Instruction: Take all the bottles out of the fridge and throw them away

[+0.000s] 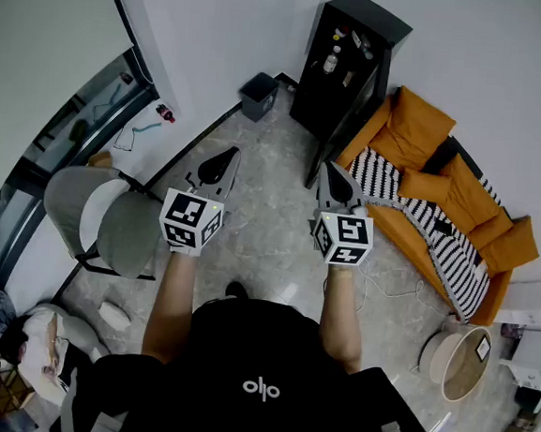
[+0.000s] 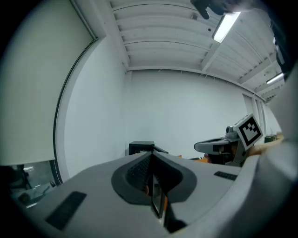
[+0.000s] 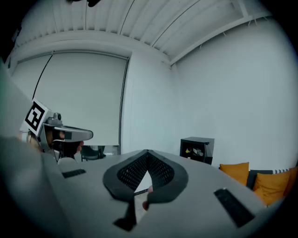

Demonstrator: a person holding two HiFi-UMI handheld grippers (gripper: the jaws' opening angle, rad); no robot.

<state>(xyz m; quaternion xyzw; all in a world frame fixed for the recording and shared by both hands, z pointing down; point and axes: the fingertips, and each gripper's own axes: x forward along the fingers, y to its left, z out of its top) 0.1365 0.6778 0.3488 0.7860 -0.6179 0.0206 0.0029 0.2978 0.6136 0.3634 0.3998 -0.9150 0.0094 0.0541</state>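
A small black fridge [image 1: 345, 62] stands against the far wall with its door [image 1: 348, 114] swung open. Several bottles [image 1: 336, 49] show on its shelves. The same fridge [image 3: 197, 149] appears ahead in the right gripper view, and its top [image 2: 141, 147] peeks over the jaws in the left gripper view. My left gripper [image 1: 217, 166] and right gripper [image 1: 337, 185] are held side by side at chest height, well short of the fridge. Both are shut with nothing between the jaws.
A dark waste bin [image 1: 259, 96] sits on the floor left of the fridge. An orange sofa [image 1: 442, 192] with a striped throw runs along the right wall. A grey armchair [image 1: 110, 220] stands at the left, a round side table [image 1: 460, 361] at the right.
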